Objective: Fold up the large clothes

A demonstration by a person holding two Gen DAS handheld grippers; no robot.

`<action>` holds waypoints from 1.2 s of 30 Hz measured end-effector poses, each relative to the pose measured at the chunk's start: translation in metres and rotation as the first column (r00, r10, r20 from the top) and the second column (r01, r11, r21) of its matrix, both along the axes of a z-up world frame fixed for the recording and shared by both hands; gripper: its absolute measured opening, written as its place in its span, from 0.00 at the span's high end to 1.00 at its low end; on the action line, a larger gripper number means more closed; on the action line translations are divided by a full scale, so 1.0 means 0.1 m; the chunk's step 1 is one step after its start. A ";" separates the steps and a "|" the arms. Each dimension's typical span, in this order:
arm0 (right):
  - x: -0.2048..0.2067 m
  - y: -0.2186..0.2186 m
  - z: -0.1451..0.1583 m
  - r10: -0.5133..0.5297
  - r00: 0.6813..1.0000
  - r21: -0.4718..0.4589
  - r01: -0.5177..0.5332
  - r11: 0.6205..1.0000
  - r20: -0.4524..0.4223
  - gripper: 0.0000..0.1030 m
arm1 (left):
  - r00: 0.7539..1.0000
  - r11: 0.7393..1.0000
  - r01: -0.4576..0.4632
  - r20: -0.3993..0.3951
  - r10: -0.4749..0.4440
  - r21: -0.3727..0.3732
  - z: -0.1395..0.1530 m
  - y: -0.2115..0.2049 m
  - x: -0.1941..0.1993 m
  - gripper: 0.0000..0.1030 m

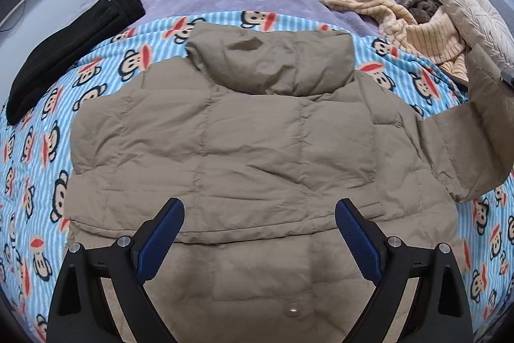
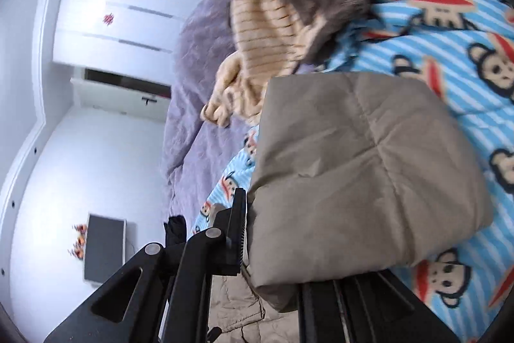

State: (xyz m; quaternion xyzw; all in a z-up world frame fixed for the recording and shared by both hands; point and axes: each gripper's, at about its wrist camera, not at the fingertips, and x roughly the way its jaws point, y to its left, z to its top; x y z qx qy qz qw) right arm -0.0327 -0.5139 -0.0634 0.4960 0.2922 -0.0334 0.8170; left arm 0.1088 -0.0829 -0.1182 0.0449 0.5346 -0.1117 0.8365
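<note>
Bare monkey-print blanket point(image 1: 106, 76) flanks the jacket point(image 1: 225, 143); black garment point(image 1: 64, 47) left, beige sweater point(image 1: 424, 34) right.

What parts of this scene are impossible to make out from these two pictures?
- Left wrist view: the jacket hem is cut off by the bottom edge and the left gripper.
- Left wrist view: the raised sleeve end runs past the right edge.
- Right wrist view: the right gripper fingertips are buried under the sleeve.
- Right wrist view: the beige knit is blurred.

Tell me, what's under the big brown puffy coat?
The coat lies on a blue striped blanket with monkey faces, which shows all around it. What the blanket looks like directly beneath the coat is covered. One sleeve is lifted, pinched in the right gripper.
</note>
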 end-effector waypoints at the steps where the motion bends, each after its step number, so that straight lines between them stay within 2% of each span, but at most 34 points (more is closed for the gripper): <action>1: 0.14 0.21 0.07 0.046 0.999 -0.043 -0.046 0.998 0.002 0.89 | 1.000 1.000 -0.011 0.005 0.011 0.005 -0.01 0.10 0.03 0.07; 2: 0.25 0.38 0.12 0.083 0.997 -0.080 -0.083 0.993 -0.008 0.89 | 1.000 1.000 -0.020 0.012 0.020 0.009 -0.01 0.18 0.05 0.07; 5: 0.62 1.09 0.22 0.228 0.972 -0.225 -0.233 0.946 -0.049 0.89 | 0.998 0.999 -0.049 0.031 0.049 0.014 -0.02 0.42 0.12 0.07; 7: 0.82 1.60 0.17 0.315 0.944 -0.299 -0.330 0.895 -0.100 0.89 | 0.997 0.998 -0.070 0.037 0.070 0.009 -0.03 0.59 0.17 0.07; 9: 0.97 2.08 0.03 0.377 0.910 -0.355 -0.414 0.838 -0.172 0.89 | 0.995 0.996 -0.086 0.042 0.085 0.009 -0.04 0.70 0.20 0.07; 12: 1.08 2.59 -0.30 0.429 0.859 -0.387 -0.509 0.769 -0.278 0.89 | 0.995 0.996 -0.093 0.041 0.093 0.016 -0.11 0.84 0.23 0.07; 15: 0.99 2.81 -0.65 0.437 0.826 -0.384 -0.555 0.738 -0.356 0.89 | 0.996 0.996 -0.091 0.027 0.090 0.018 -0.20 0.89 0.25 0.07; 20: 0.93 2.73 -1.11 0.391 0.811 -0.328 -0.547 0.770 -0.435 0.89 | 0.997 0.996 -0.083 0.003 0.083 -0.019 -0.26 0.80 0.31 0.07; 25: 0.92 2.65 -1.20 0.368 0.808 -0.273 -0.523 0.807 -0.459 0.86 | 0.997 0.995 -0.072 -0.007 0.071 -0.064 -0.28 0.61 0.44 0.07; 26: 0.92 2.64 -1.18 0.373 0.806 -0.260 -0.524 0.811 -0.461 0.78 | 0.998 0.995 -0.069 -0.008 0.069 -0.070 -0.28 0.59 0.45 0.07; 27: 0.91 2.64 -1.16 0.384 0.802 -0.242 -0.527 0.815 -0.457 0.62 | 0.998 0.995 -0.068 -0.009 0.067 -0.078 -0.28 0.59 0.47 0.07; 28: 0.88 2.63 -1.10 0.392 0.806 -0.226 -0.524 0.821 -0.443 0.51 | 0.998 0.994 -0.069 -0.010 0.068 -0.085 -0.28 0.60 0.49 0.07; 29: 0.82 2.60 -1.02 0.388 0.821 -0.226 -0.508 0.831 -0.419 0.32 | 0.997 0.993 -0.071 -0.011 0.070 -0.089 -0.28 0.62 0.51 0.07; 30: 0.76 2.57 -0.94 0.369 0.839 -0.239 -0.484 0.842 -0.400 0.26 | 0.997 0.993 -0.075 -0.012 0.074 -0.089 -0.28 0.65 0.53 0.07; 32: 0.66 2.46 -0.83 0.348 0.859 -0.236 -0.451 0.861 -0.375 0.26 | 0.996 0.993 -0.084 -0.014 0.083 -0.087 -0.29 0.72 0.58 0.07; 36: 0.46 1.97 -0.76 0.220 0.920 -0.159 -0.282 0.946 -0.325 0.26 | 0.997 0.993 -0.077 -0.016 0.076 -0.094 -0.29 0.84 0.64 0.07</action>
